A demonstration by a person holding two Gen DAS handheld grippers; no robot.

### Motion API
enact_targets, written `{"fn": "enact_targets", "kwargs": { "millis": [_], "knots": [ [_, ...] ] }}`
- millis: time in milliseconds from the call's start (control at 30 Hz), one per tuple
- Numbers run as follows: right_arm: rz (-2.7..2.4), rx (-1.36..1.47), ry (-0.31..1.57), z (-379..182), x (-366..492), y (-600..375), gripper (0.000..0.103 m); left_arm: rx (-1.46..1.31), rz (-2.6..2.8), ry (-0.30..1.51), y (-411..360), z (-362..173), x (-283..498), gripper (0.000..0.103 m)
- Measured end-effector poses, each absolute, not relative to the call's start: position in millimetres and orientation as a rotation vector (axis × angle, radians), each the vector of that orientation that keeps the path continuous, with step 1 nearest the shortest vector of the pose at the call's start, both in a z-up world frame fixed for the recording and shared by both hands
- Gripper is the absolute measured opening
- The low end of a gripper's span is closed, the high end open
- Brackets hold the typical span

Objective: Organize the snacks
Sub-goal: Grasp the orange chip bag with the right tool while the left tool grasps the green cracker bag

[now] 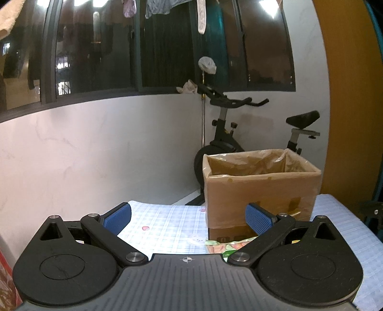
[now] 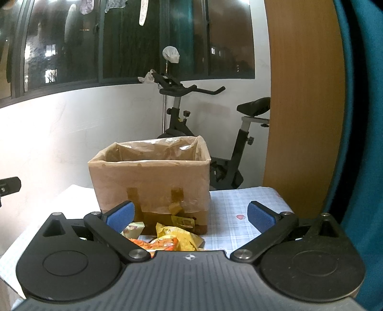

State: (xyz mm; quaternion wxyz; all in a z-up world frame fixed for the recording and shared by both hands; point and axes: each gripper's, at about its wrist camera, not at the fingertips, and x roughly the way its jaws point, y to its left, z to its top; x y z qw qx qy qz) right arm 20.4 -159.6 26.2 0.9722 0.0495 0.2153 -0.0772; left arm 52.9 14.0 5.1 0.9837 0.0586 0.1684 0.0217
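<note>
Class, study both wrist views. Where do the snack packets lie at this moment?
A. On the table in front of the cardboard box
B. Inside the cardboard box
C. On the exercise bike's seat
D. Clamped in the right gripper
A: the snack packets lie on the checked tablecloth in front of the cardboard box, while the right gripper and left gripper stand open and hold nothing.

I see an exercise bike (image 2: 182, 124) against the white wall (image 1: 95, 148), under a dark window (image 1: 167, 47). Laundry (image 1: 167, 7) hangs above the glass. A crumpled bag (image 2: 170, 54) sits atop a pole by the handlebars. A wooden panel (image 2: 299, 95) stands at right.
</note>
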Motion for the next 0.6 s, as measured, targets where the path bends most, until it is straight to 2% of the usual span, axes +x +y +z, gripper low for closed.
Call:
{"fn": "enact_targets", "kwargs": {
  "millis": [200,600],
  "knots": [
    [-0.149,0.100,0.466,8,45,-163,0.101,0.110,0.022,0.386,19,-5,77,0.102],
    [-0.036,0.111,0.515,-13,90,-165,0.101,0.057,-0.011,0.430,32,-10,119,0.092]
  ]
}}
